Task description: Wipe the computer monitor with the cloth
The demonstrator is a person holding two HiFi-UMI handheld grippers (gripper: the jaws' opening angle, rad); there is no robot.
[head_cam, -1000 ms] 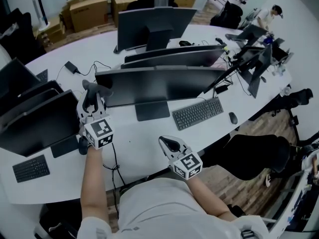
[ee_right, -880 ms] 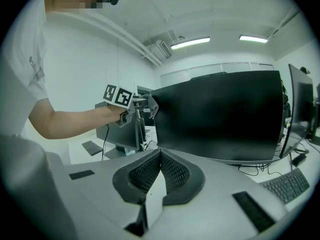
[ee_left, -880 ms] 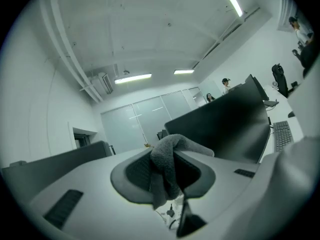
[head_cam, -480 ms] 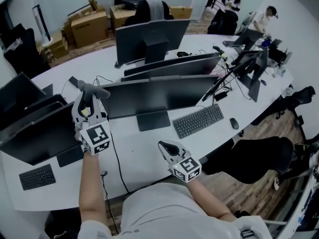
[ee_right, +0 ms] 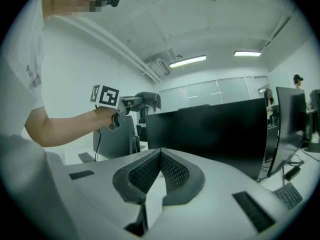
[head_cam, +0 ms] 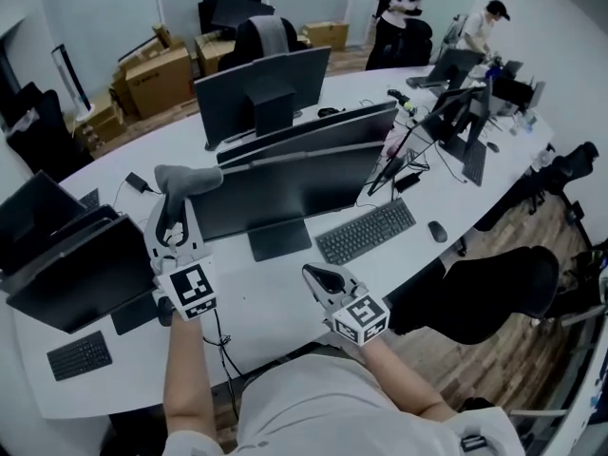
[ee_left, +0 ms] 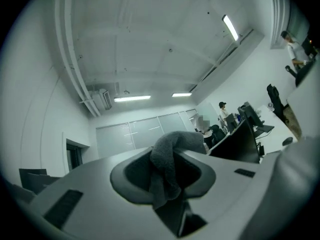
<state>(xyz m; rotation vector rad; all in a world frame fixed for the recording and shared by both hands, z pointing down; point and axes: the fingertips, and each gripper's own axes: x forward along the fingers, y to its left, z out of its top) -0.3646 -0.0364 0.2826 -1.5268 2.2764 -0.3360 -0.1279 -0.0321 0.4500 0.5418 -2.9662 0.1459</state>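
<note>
left hand-held gripper [head_cam: 174, 199] pinching the cloth [head_cam: 187, 178] just rose to the monitor [head_cam: 285, 190] corner, wiping's probably next; right hand-held gripper [head_cam: 319, 275] pressed together, empty

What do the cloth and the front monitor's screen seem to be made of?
The cloth is probably soft grey microfibre or terry: fuzzy nap, limp folds. The monitor screen seems matte dark plastic or glass: even black, hardly any glare.

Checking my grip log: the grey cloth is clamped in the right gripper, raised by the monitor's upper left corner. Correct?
No: the left gripper clamps the grey cloth, as the left gripper view shows; the right gripper is shut, empty. The cloth is indeed raised by the upper left corner of the monitor.
</note>
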